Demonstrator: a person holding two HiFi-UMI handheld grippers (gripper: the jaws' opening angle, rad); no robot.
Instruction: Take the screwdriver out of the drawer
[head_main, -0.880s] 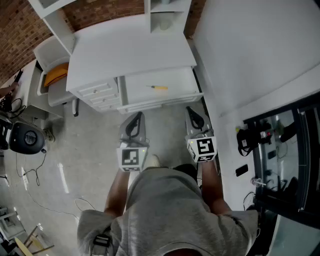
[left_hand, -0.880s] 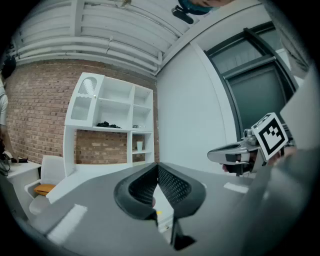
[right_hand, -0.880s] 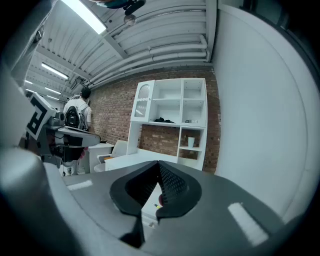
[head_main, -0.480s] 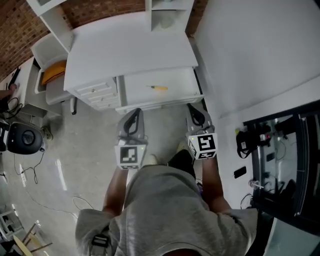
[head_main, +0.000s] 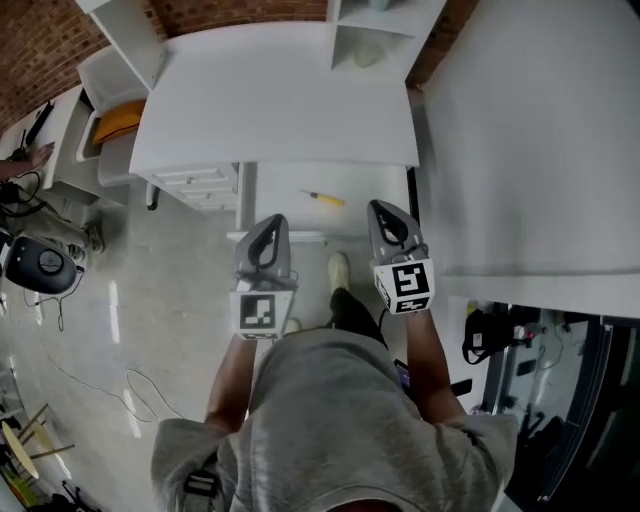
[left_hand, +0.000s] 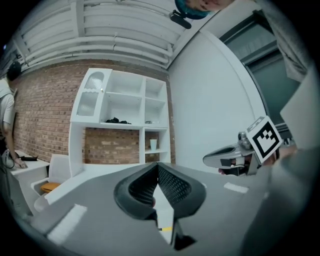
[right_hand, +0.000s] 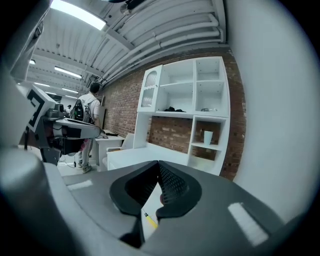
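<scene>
A screwdriver (head_main: 325, 198) with a yellow handle lies in the open white drawer (head_main: 285, 205) under the desk top (head_main: 280, 100). Both grippers are held side by side just in front of the drawer's front edge, pointing at it. My left gripper (head_main: 270, 222) is shut and empty, left of the screwdriver. My right gripper (head_main: 383, 208) is also shut and empty, to the right of it and a little nearer. In the right gripper view the screwdriver (right_hand: 150, 220) shows below the closed jaws; in the left gripper view only a bit of the yellow handle (left_hand: 165, 229) shows.
A white shelf unit (head_main: 372, 40) stands at the desk's back. Small side drawers (head_main: 195, 186) sit left of the open drawer, with a white bin holding something orange (head_main: 118, 120) beyond. A white wall (head_main: 540, 150) rises at the right. Cables and a black device (head_main: 40, 265) lie on the floor at the left.
The desk and drawer have come nearer in the head view. Both gripper tips now reach the drawer's front edge. Both stay shut.
</scene>
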